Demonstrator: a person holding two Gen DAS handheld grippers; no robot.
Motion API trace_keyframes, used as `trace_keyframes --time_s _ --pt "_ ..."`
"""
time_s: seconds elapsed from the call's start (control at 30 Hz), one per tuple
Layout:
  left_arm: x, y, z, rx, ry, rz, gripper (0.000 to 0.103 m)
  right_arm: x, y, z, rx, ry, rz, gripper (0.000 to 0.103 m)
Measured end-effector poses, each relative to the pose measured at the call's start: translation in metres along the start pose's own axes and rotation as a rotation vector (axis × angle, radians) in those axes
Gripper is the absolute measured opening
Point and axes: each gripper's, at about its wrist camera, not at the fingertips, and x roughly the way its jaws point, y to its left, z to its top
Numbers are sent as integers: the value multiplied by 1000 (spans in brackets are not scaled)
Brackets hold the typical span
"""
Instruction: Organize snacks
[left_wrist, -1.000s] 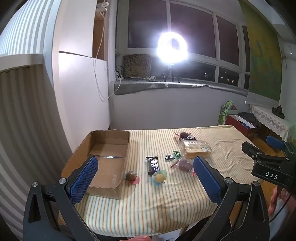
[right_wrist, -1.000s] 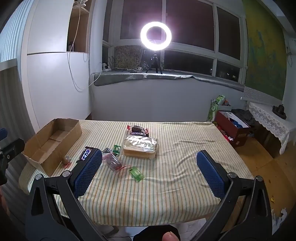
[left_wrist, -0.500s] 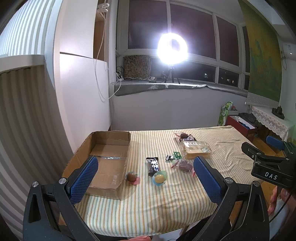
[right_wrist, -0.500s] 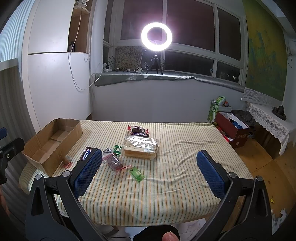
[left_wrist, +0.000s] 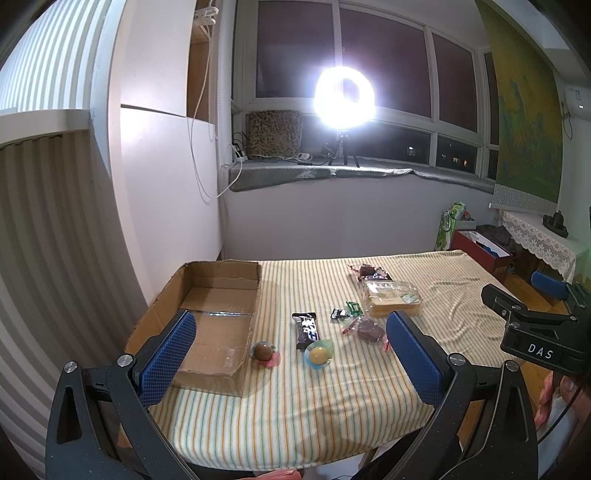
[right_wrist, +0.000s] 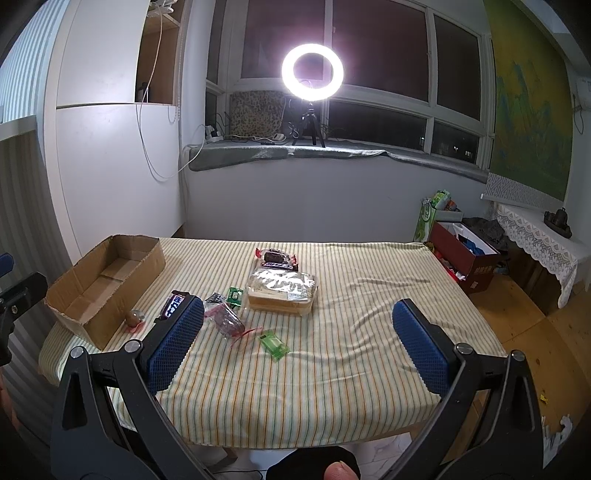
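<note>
An empty cardboard box (left_wrist: 218, 317) (right_wrist: 107, 284) lies at the left of a striped table. Snacks lie to its right: a brown ball (left_wrist: 261, 350), a yellow ball (left_wrist: 318, 355), a dark chocolate bar (left_wrist: 306, 326) (right_wrist: 174, 302), a clear bread pack (left_wrist: 392, 297) (right_wrist: 282, 290), a dark cake pack (right_wrist: 275, 255), a reddish wrapped sweet (left_wrist: 367, 328) (right_wrist: 229, 323), and small green packets (right_wrist: 273, 344). My left gripper (left_wrist: 291, 354) is open and empty, above the table's near edge. My right gripper (right_wrist: 295, 343) is open and empty, and shows in the left wrist view (left_wrist: 535, 325).
The table (right_wrist: 369, 314) has a striped cloth, wrinkled at the right. A white wall and cabinet stand left of the box. A ring light (right_wrist: 313, 72) stands on the window sill behind. A red box (right_wrist: 465, 251) sits on the floor at the right.
Both views have shifted slightly, with the scene sitting a little lower and closer. Both grippers stay open and no snack has moved.
</note>
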Motion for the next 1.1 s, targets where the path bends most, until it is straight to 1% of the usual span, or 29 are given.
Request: trace_keyframes --time_s 0.53,0.8,0.9,1.1 --pt "0 0 -1 2 -1 1 102 0 0 -2 1 1 1 103" --pt "1 1 -4 5 9 0 102 10 -2 -10 7 20 -1 103" --pt "9 -2 -5 10 26 0 102 21 -9 -16 14 40 0 103" --pt "37 -11 -15 16 108 -12 102 48 -17 -25 21 95 0 103"
